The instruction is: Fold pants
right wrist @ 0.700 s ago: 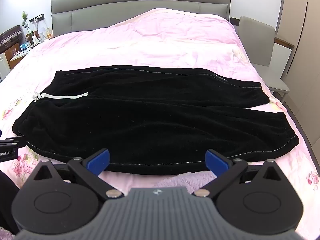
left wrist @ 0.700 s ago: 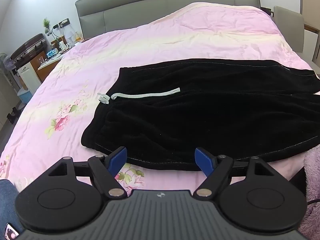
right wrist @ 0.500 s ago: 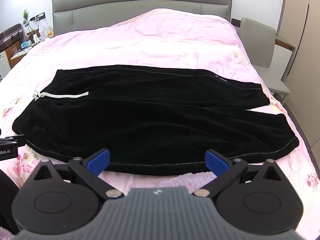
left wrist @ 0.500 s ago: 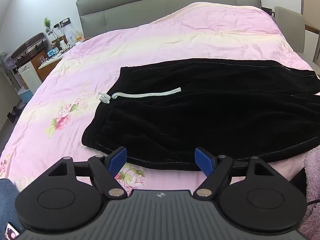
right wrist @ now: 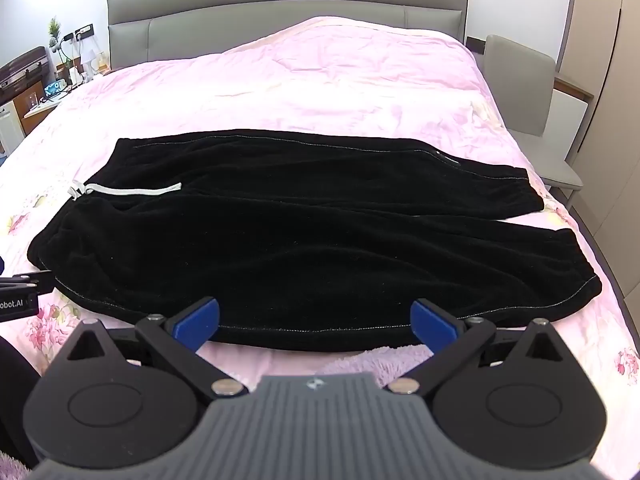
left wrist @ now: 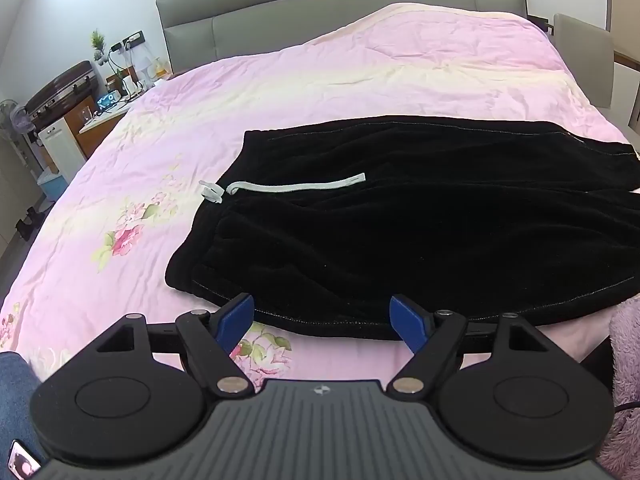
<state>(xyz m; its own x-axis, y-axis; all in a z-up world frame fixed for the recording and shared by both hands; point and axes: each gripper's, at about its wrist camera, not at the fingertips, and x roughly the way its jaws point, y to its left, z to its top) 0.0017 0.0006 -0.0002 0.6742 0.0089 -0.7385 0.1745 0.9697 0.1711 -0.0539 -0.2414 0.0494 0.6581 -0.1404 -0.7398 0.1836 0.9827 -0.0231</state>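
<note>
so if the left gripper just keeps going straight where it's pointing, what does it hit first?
Most likely the near edge of the black pants, close to the waistband end. The left gripper is open, pointing down at the hem with nothing in between. Depth is unclear; it might touch the pink quilt just short of the pants.

Both wrist views look forward and downward from the foot side of the bed, toward the grey headboard. The left view sits near the waistband end of the black pants — the right view takes in their whole length. They share the pants, pink quilt and headboard.
</note>
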